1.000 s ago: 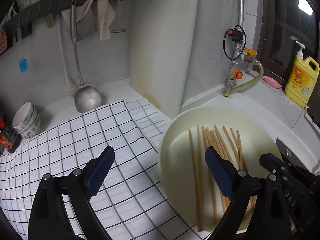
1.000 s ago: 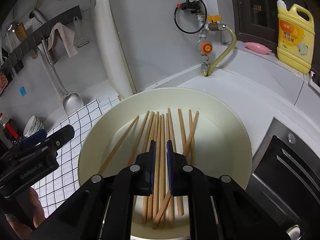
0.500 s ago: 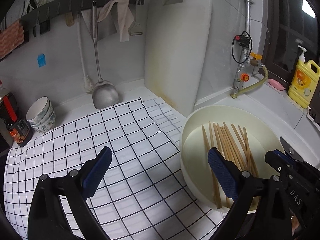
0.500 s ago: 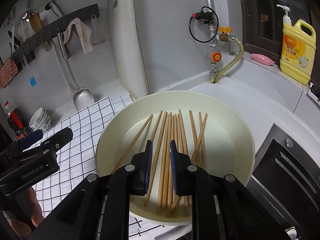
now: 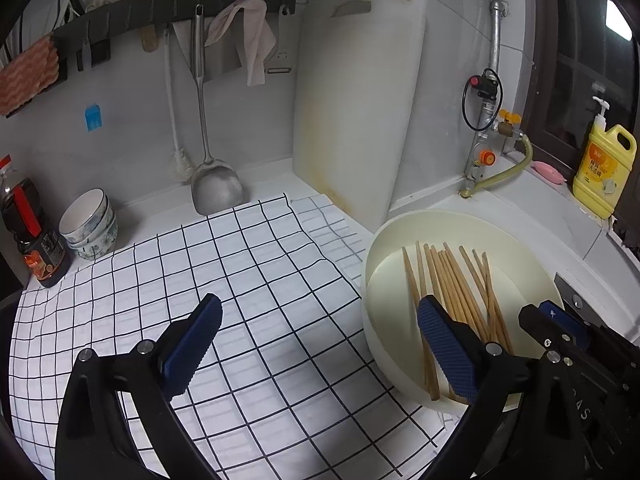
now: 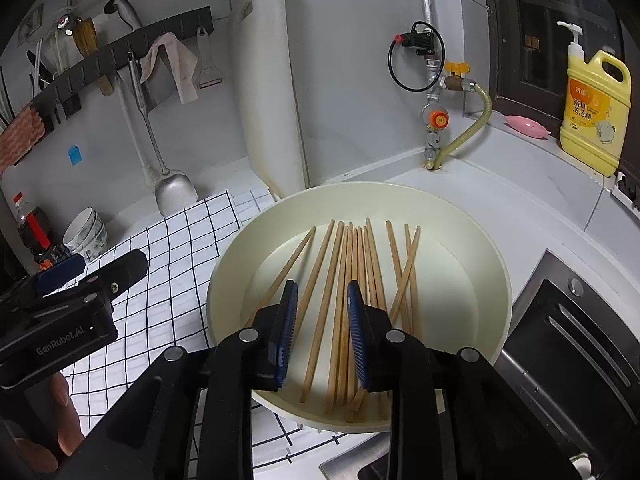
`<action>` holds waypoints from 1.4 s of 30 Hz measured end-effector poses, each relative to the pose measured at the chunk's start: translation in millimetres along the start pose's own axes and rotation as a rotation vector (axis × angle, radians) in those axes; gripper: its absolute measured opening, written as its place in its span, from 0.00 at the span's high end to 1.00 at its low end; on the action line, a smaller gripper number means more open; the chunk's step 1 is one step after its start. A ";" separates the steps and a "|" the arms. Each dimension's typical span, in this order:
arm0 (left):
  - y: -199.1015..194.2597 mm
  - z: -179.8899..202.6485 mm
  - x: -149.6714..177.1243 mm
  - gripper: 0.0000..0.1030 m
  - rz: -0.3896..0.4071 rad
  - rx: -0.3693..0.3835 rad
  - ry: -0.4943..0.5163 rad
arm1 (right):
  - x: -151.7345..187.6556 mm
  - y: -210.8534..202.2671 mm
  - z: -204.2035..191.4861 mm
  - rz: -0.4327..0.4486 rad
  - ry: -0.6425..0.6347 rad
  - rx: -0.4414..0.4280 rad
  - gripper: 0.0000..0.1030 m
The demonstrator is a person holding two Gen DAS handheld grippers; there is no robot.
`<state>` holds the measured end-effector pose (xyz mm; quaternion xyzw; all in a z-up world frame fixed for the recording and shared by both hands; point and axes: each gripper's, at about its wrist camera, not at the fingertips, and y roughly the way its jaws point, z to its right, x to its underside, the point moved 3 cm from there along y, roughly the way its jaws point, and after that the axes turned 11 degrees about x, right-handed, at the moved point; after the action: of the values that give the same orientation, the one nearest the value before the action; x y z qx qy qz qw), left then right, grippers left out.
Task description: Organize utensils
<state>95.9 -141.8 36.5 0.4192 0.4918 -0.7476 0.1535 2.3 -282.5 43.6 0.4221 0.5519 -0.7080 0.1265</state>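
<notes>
Right wrist: chopsticks (image 6: 352, 292) lengthwise, tips away.

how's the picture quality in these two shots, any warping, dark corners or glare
Left wrist view: strong fisheye bend, the cutting board edges bow, corners black, the window dark with one bright glare spot. Right wrist view: same warping and black corners, the chopsticks sharp, the basin evenly lit with soft shadow.

The checked cloth (image 5: 248, 304) lies bare in the middle, open for a gripper to pass. The basin (image 6: 472, 240) blocks its right edge, the leaning cutting board (image 5: 360, 100) and hanging ladle (image 5: 216, 188) close the back, and bowls (image 5: 88, 224) and a bottle (image 5: 28, 224) crowd the left corner.
</notes>
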 end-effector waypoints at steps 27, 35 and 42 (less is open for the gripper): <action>-16.2 -15.1 4.1 0.06 0.016 -0.062 -0.038 | -1.2 -5.6 4.1 0.020 0.011 0.024 0.45; -22.7 -15.3 3.7 0.06 0.034 -0.072 -0.036 | -3.3 -7.5 5.6 0.026 0.018 0.032 0.37; -25.9 -14.8 3.2 0.06 0.044 -0.078 -0.034 | -2.8 -7.6 5.0 0.022 0.018 0.041 0.32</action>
<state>84.4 -116.3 47.3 0.4111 0.5084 -0.7312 0.1945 -3.2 -285.0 51.0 0.4370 0.5337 -0.7139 0.1204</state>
